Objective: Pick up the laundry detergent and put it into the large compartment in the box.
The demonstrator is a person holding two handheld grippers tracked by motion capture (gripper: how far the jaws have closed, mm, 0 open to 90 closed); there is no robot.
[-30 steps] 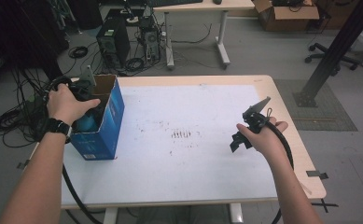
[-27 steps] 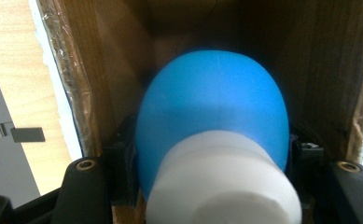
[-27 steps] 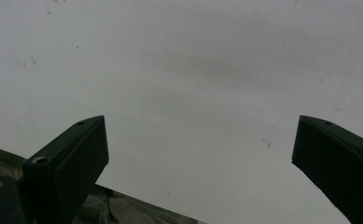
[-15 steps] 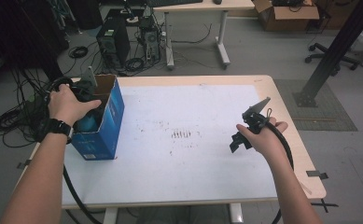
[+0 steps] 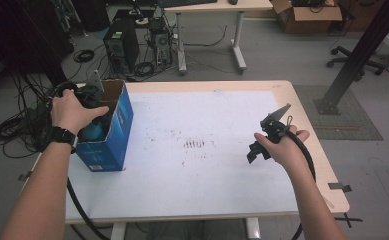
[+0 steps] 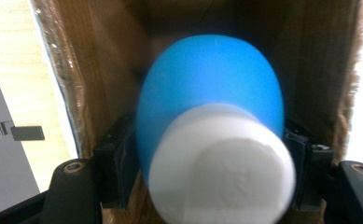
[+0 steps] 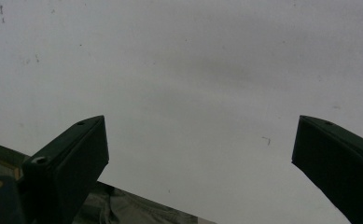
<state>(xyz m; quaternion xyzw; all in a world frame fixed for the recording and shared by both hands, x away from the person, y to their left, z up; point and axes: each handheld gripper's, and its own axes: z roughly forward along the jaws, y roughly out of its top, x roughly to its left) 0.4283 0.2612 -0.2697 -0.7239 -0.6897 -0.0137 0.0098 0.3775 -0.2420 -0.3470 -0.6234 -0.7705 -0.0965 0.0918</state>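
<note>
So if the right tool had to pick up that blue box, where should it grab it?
Probably the top edge of the blue box, from above: it stands upright and open-topped, so one thin cardboard wall fits between the right tool's open jaws.

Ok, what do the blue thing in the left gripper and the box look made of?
Blue thing: smooth, matte, likely foam or soft plastic; its white end looks grainy like foam. Box: cardboard, brown fibrous inner walls, printed blue outside.

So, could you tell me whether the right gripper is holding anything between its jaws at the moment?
No, the right gripper has its jaws spread wide apart, with just bare white table showing between them.
</note>
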